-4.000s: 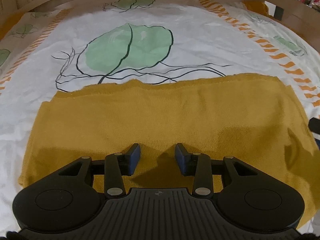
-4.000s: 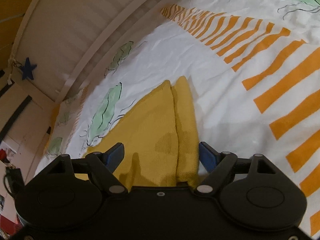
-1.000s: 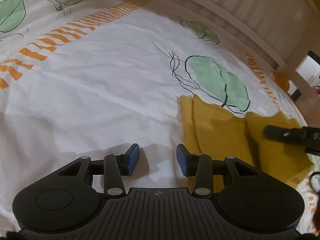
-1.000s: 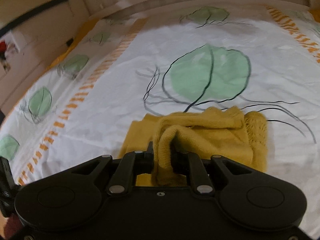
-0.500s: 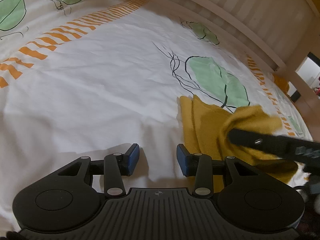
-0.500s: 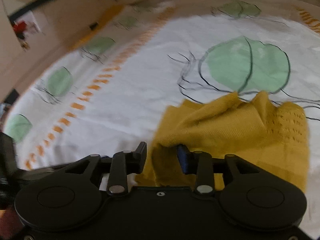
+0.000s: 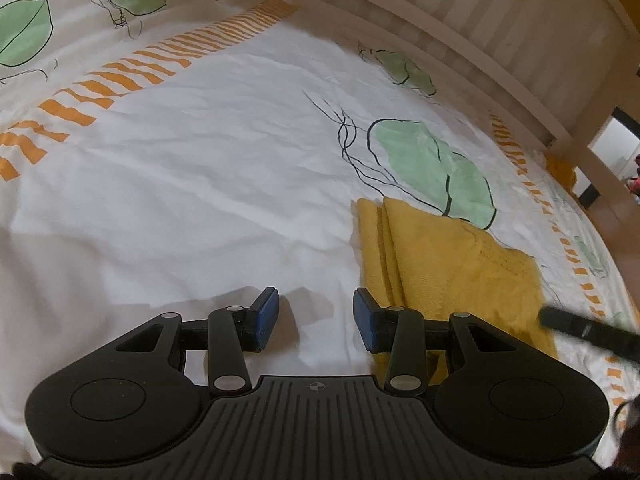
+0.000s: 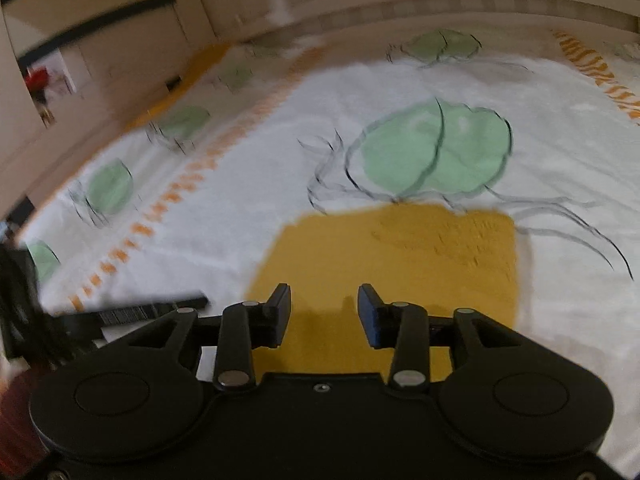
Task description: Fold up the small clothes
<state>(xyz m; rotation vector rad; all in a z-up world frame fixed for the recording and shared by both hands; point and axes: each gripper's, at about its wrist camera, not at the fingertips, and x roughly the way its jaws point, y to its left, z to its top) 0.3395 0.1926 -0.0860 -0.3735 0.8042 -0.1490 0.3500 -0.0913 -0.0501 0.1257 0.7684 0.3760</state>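
A mustard-yellow knitted garment (image 7: 448,272) lies folded into a compact rectangle on the white bedsheet (image 7: 192,184); in the right wrist view the garment (image 8: 392,264) fills the middle. My left gripper (image 7: 316,314) hovers open over bare sheet just left of the garment's folded edge, nothing between its fingers. My right gripper (image 8: 324,312) hangs over the garment's near edge, its jaws opening and apart from the cloth, nothing pressed between the pads. One right finger (image 7: 584,330) shows as a dark bar at the right of the left wrist view.
The sheet carries green leaf prints (image 7: 432,168) and orange dash stripes (image 7: 132,76). A pale wooden slatted bed rail (image 7: 460,20) curves along the far side. The left gripper's finger (image 8: 152,310) shows at the left of the right wrist view.
My right gripper let go of the raised yellow fold, which now lies flat on the stack, and it drew back toward the near edge. The left gripper has stayed still and open.
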